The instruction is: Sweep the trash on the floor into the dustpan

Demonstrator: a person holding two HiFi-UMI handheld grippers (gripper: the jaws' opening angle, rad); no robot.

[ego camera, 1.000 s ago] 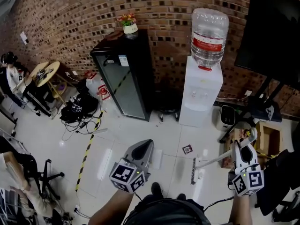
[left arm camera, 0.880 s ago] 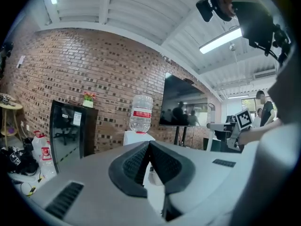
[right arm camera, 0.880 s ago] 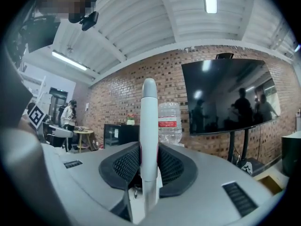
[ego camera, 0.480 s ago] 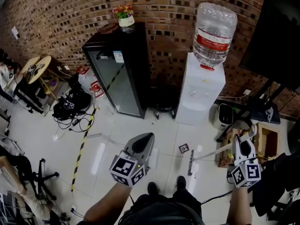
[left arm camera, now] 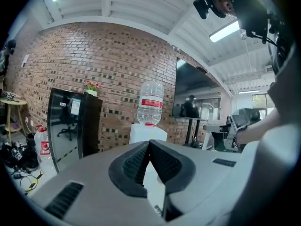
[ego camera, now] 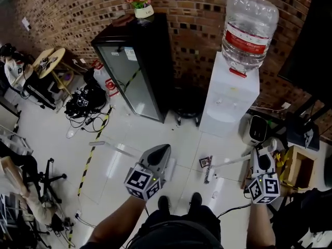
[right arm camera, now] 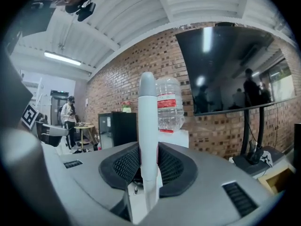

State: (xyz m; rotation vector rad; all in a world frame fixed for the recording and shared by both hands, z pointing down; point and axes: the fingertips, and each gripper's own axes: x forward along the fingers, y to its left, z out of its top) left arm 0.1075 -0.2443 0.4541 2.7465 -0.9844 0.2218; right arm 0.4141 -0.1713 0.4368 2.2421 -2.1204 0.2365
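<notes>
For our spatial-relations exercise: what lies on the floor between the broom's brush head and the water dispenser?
In the head view, a small dark square scrap lies beside the brush head, towards the water dispenser; the rest is bare floor.

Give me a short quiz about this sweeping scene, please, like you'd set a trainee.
1. Which gripper clamps the white broom handle?
2. What sits atop the black cabinet: A potted flowers, B a kettle, C a box?
3. True or false: the water bottle stands on the floor.
Key: 1 the right gripper; 2 A; 3 false, it tops the white dispenser.
</notes>
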